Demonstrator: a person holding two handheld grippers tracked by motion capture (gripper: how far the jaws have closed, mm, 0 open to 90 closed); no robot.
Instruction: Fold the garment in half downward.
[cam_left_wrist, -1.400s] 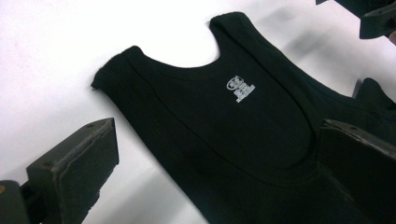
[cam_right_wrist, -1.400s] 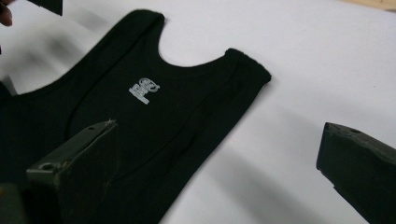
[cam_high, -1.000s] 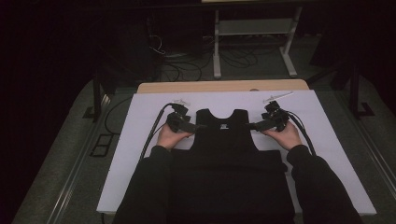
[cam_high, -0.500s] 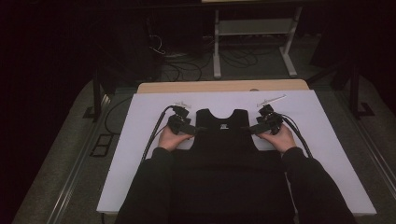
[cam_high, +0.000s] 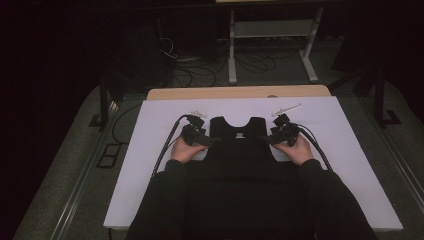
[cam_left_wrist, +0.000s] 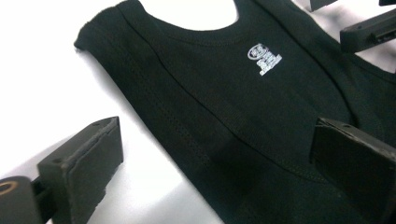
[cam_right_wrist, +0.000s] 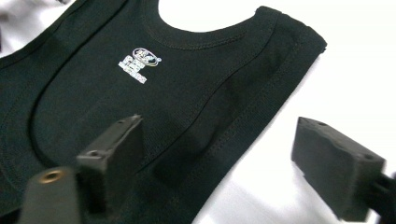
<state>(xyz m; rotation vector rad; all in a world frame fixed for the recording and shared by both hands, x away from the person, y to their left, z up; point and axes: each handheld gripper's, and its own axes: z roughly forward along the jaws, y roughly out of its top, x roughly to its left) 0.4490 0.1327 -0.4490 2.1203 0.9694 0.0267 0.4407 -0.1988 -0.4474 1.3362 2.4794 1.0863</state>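
On the white table (cam_high: 350, 150), right in the middle, lies a black tank top (cam_high: 239, 145). It is flat on its back, spread out, with no sleeves. It has a round scooped neck and two wide shoulder straps, and lines of stitching run along the edges. A small white logo (cam_left_wrist: 265, 58) sits just under the neck. The neck end points away from the person, toward the far side of the table, and the bottom end runs back toward the person, so its long way goes from near to far. The lower part is hard to tell apart from the person's dark sleeves.

The left gripper (cam_high: 200, 140) is at the top's left arm hole. Its jaws are spread wide, one over the white table and one over the black cloth, not pinching anything. The left hand (cam_high: 184, 150) holds it from behind.

The right gripper (cam_high: 274, 138) is at the right arm hole. Its jaws are spread wide too, one over the cloth and one over the bare table. The right hand (cam_high: 296, 150) holds it.

Black cables (cam_high: 167, 145) trail from both grippers across the table. Past the far edge is a dark floor with wires and a grey metal stand (cam_high: 272, 30).
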